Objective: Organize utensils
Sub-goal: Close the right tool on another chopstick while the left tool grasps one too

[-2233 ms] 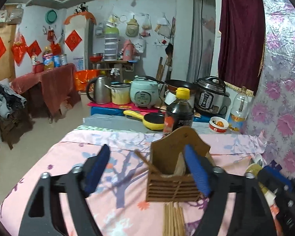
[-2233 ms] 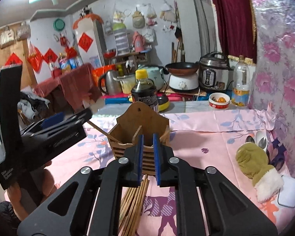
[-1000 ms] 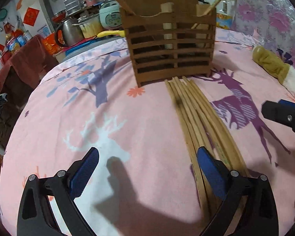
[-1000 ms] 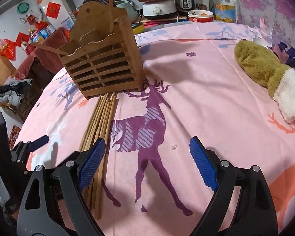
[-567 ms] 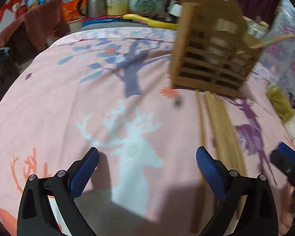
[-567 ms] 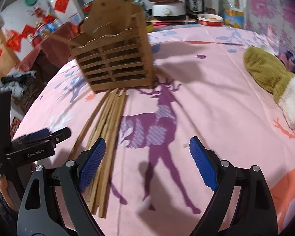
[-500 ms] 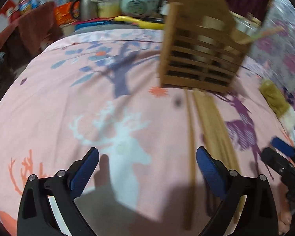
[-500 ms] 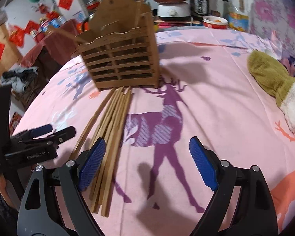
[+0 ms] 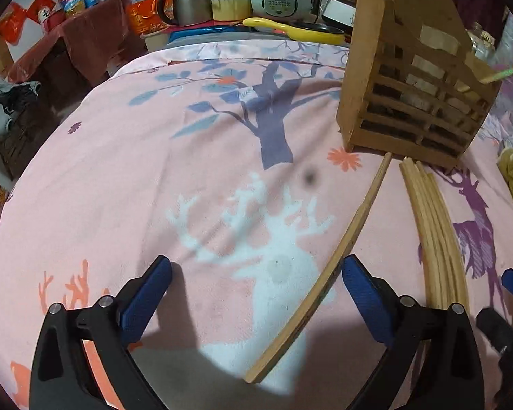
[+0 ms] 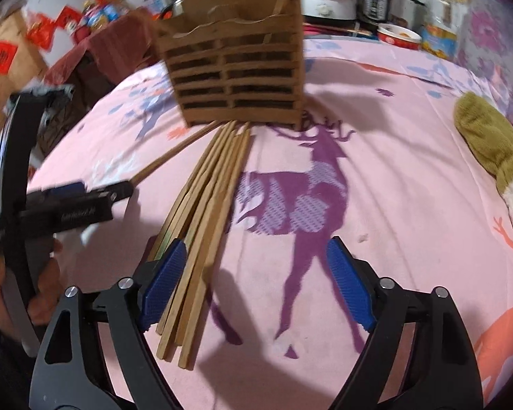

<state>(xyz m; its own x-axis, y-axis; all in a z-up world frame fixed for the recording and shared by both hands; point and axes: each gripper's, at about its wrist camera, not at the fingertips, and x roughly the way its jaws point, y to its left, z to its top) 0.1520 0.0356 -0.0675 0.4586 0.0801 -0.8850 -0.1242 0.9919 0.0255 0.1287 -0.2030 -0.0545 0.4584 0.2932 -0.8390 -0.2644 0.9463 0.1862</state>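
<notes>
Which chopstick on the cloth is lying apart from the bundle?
The lone chopstick, angled leftward from the wooden holder and lying between the left tool's fingers. The other chopsticks lie side by side in a bundle to its right.

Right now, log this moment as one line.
left claw: open, over single chopstick | right claw: closing, empty, beside chopstick bundle | holder: upright

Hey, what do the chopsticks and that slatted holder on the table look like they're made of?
Chopsticks: pale, matte, unpainted sticks, likely bamboo or wood; the grain is too blurred to tell. Slatted holder: thin flat brown boards with clean-cut slots and a hanging hole, probably plywood or similar, unvarnished.
</notes>
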